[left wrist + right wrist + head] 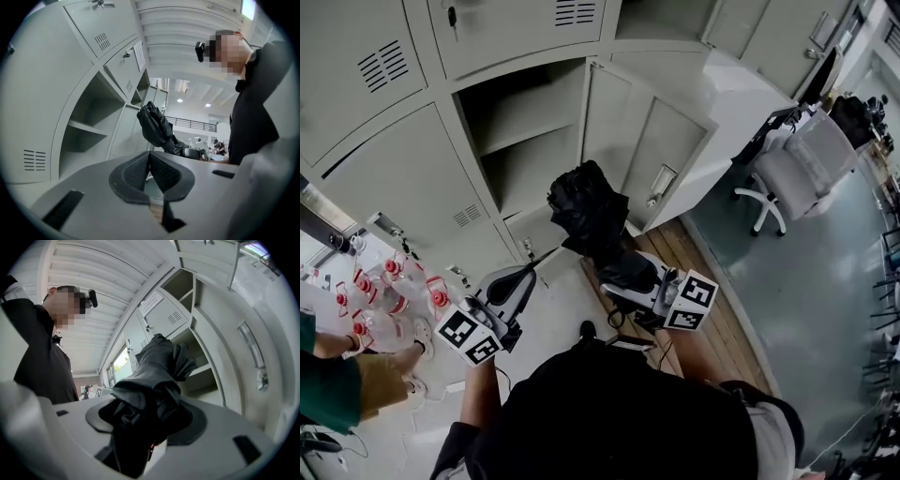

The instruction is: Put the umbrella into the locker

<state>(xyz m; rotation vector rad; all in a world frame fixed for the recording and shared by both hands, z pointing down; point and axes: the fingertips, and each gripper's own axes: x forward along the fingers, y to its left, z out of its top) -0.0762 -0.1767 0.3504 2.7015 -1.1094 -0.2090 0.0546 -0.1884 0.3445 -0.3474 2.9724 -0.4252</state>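
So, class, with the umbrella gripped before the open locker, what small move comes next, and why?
Probably push the right gripper forward, feeding the umbrella into the open locker: its jaws clamp the folded umbrella, which seems short of the opening. The left gripper is shut, empty.

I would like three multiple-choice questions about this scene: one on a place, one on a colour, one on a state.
1. Where is the umbrella?
A) in the left gripper
B) in the right gripper
C) on the floor

2. What colour is the umbrella?
A) red
B) yellow
C) black

3. How do the left gripper's jaws stand?
A) together, empty
B) wide apart
C) on the umbrella

Answers: 1 B, its jaws clamp the folded fabric; 2 C, it is black in every view; 3 A, they meet with nothing between.
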